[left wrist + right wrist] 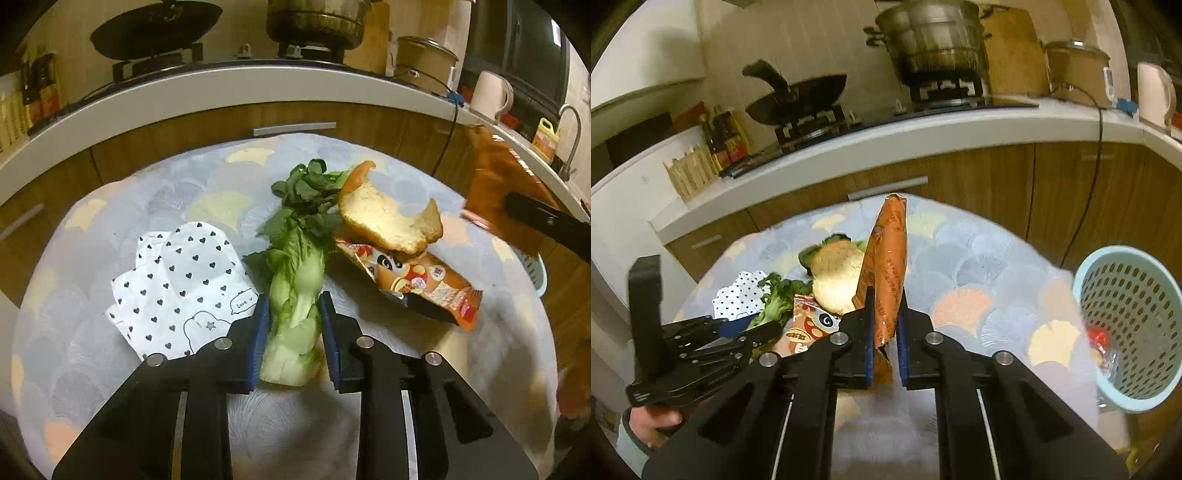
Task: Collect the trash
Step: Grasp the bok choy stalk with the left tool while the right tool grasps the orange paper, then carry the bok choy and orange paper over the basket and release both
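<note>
Wrapper (888, 273), glossy orange foil, stands edge-up and clear of the cloth, pinched between the blue pads of our right gripper (885, 325). Our left gripper (291, 314) brackets a pale, ribbed bok choy (295, 295), pads touching its stalk; whether it grips we cannot tell. Perforated blue basket (1130, 321) hangs off the table's (997, 266) right edge, bare scalloped cloth between.

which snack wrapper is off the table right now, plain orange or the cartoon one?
The plain orange wrapper: it is pinched upright in the right hand-held gripper. The cartoon-printed wrapper lies flat on the tablecloth, partly under the bread slice.
</note>
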### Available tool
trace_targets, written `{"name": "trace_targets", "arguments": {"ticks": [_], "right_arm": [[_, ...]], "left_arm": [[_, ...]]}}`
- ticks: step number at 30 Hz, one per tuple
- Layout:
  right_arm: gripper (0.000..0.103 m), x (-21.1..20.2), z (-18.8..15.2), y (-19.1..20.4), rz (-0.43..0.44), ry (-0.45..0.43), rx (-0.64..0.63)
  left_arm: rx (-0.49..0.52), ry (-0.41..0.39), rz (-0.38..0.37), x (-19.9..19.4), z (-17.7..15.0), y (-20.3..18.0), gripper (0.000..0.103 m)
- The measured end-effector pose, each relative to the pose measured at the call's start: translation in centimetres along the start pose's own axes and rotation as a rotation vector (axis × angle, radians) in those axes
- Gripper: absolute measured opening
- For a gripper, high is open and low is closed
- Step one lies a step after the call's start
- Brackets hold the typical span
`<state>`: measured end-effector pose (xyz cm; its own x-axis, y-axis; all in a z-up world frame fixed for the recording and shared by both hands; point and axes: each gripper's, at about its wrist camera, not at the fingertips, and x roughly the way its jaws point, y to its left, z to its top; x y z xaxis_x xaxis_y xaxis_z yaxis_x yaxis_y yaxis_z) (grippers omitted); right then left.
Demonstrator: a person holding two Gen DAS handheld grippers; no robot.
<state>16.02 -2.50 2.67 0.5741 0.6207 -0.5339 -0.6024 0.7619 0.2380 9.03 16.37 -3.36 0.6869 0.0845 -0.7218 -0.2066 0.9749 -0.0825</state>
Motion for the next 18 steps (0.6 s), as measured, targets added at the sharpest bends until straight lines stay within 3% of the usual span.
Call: {"name": "trace_targets", "arguments": {"ticks": [3,6,9,14,18], "right_arm": [[0.008,-1.8,0.4,-1.0,-0.009,-0.033,-0.001],[0.008,-3.6,1.0,-2.7,-0.025,-0.063,0.013],[0.008,-5.3,1.3,-4.9,-0.070,-0.089,0.033],[0.008,-7.3,1.3,-9.7,-0.170,-0.104,0.089],[0.008,-7.8,0.6,-14.9,-0.263,-0.067,0.160]], "left_arm": [[-0.046,-0.034,-0.023,-1.4,0.0,0.4,0.025],[-0.103,-0.097,-0.124,-4.0,0.7,0.1,0.025],[-0.090,-0.137,-0.193,-5.7,2.2,-1.7,0.025],[0.006,-0.154,-0.271,-6.2,4.8,-7.9,0.025],[0.079,-0.136,-0.343,-4.5,6.9,-14.2,0.025]]}}
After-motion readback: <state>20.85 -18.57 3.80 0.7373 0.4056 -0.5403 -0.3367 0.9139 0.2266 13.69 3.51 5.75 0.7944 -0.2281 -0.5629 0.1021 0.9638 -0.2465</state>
